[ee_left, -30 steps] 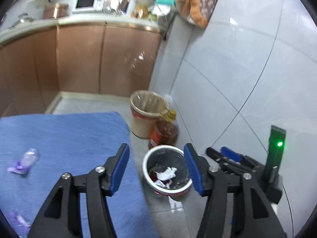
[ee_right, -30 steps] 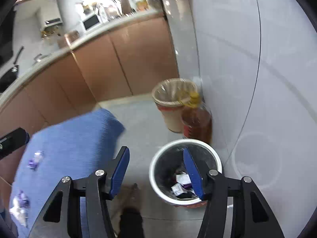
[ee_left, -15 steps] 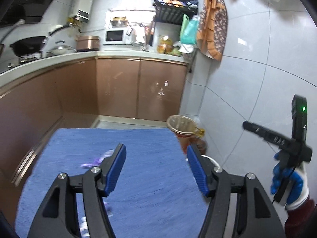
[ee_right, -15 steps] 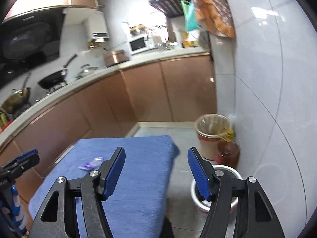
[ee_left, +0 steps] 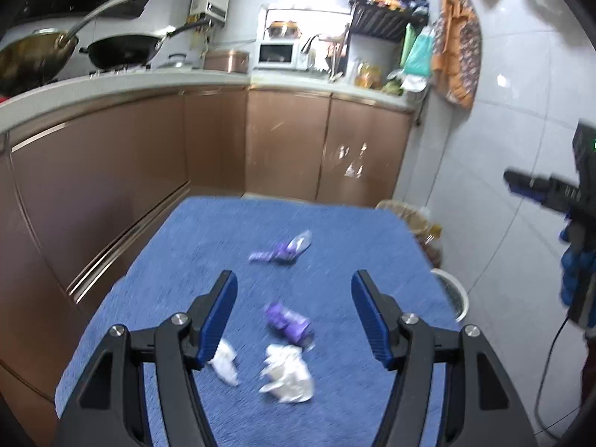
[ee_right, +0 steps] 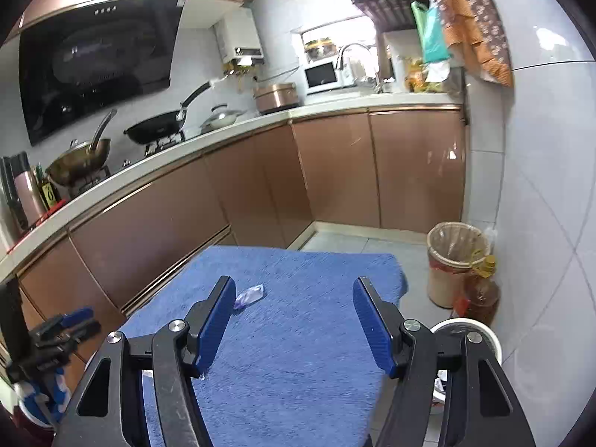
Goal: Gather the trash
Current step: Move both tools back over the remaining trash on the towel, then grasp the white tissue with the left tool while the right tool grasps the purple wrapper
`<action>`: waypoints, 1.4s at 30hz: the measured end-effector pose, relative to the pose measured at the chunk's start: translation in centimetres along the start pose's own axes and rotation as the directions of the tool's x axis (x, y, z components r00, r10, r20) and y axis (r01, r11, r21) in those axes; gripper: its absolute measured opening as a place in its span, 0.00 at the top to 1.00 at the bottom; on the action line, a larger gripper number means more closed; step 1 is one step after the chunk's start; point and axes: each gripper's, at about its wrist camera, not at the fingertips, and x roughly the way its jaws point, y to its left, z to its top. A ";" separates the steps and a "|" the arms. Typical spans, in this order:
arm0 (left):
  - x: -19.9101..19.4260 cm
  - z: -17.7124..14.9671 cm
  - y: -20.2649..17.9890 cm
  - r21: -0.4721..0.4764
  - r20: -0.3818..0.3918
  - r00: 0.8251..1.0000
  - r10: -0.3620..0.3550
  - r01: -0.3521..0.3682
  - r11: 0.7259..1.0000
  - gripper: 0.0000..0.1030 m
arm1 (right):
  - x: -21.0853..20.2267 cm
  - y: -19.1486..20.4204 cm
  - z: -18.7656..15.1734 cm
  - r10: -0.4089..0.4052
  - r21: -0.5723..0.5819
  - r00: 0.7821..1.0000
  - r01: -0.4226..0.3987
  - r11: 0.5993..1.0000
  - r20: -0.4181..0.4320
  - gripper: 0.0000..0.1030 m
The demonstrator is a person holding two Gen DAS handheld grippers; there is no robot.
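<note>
Now both hand-held grippers hover wide and empty above the worktop [ee_left: 186, 231].
The crumpled tissue [ee_left: 287, 374] looks light and soft; pinch its middle.

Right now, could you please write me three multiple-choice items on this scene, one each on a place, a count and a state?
1. Where does the white bin stand?
A. on the counter
B. on the floor beside the blue cloth
C. on the stove

2. How many trash pieces lie on the cloth in the left wrist view?
A. one
B. four
C. seven

3. What is between the left gripper jaws?
A. nothing gripped
B. a bottle
C. a pan

Answers: 1 B, its rim shows below the cloth's edge; 2 B, two purple wrappers, two white wads; 3 A, the pads stand apart above the cloth.
</note>
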 end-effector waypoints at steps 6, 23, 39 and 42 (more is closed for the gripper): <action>4.7 -4.5 0.3 0.032 -0.100 0.995 0.018 -0.015 0.999 0.40 | 4.6 1.5 -1.3 0.033 0.005 0.996 -0.033 0.999 -0.079 0.39; 13.4 -9.2 1.9 -0.021 -0.263 0.962 -0.071 0.068 0.997 0.64 | 22.2 4.1 -5.5 0.117 -0.009 0.928 -0.129 0.992 -0.354 0.39; 14.7 -9.6 2.1 -0.060 -0.293 0.949 -0.120 0.107 0.992 0.71 | 33.7 5.9 -5.6 0.181 -0.042 0.896 -0.216 0.975 -0.406 0.39; 14.7 -9.6 2.0 -0.059 -0.294 0.949 -0.119 0.106 0.993 0.71 | 35.5 5.7 -5.6 0.194 -0.009 0.887 -0.217 0.976 -0.419 0.40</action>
